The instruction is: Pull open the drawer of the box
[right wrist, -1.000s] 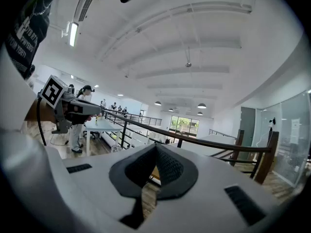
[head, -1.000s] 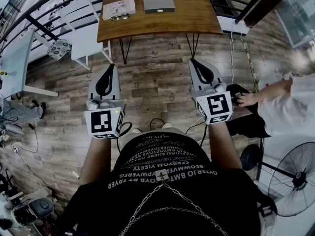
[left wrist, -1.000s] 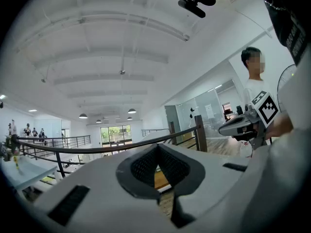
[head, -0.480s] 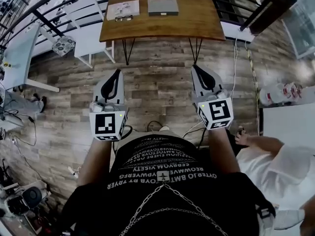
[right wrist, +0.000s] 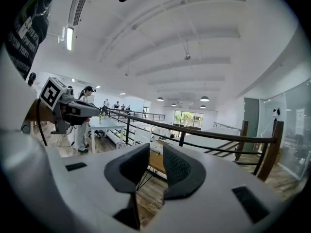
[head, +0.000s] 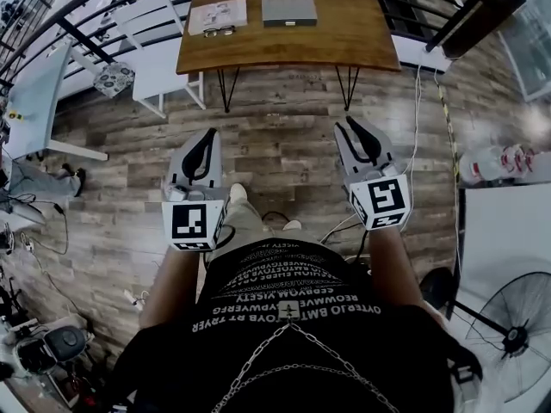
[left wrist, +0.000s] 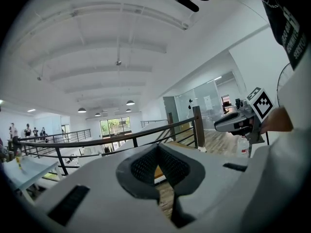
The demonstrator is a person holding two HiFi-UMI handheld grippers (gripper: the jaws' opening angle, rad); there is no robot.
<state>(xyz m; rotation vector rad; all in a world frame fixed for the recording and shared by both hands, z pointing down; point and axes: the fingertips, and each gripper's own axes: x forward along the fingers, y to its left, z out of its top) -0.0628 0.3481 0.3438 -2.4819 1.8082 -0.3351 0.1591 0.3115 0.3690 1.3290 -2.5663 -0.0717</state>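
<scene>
A flat grey box point(head: 288, 9) lies at the far side of a wooden table point(head: 344, 37), well ahead of both grippers. My left gripper point(head: 209, 132) hangs over the plank floor at the left with its tips together and nothing in them; in the left gripper view point(left wrist: 156, 147) the tips meet. My right gripper point(head: 354, 122) hangs level with it at the right. Its jaws have just been opening and now stand apart with nothing between them, as the right gripper view point(right wrist: 156, 147) shows. Neither gripper touches the table or the box.
A white booklet point(head: 217, 14) with a small dark object on it lies left of the box. White chairs and a table point(head: 155, 67) stand at the left, a black railing point(head: 77, 37) runs behind, a fan point(head: 516, 334) stands at the lower right, and cables point(head: 443, 101) lie on the floor.
The right gripper's jaws have parted. Both grippers have shifted slightly down in the picture, and the table now sits a little further right. The person in white at the right has left the view.
</scene>
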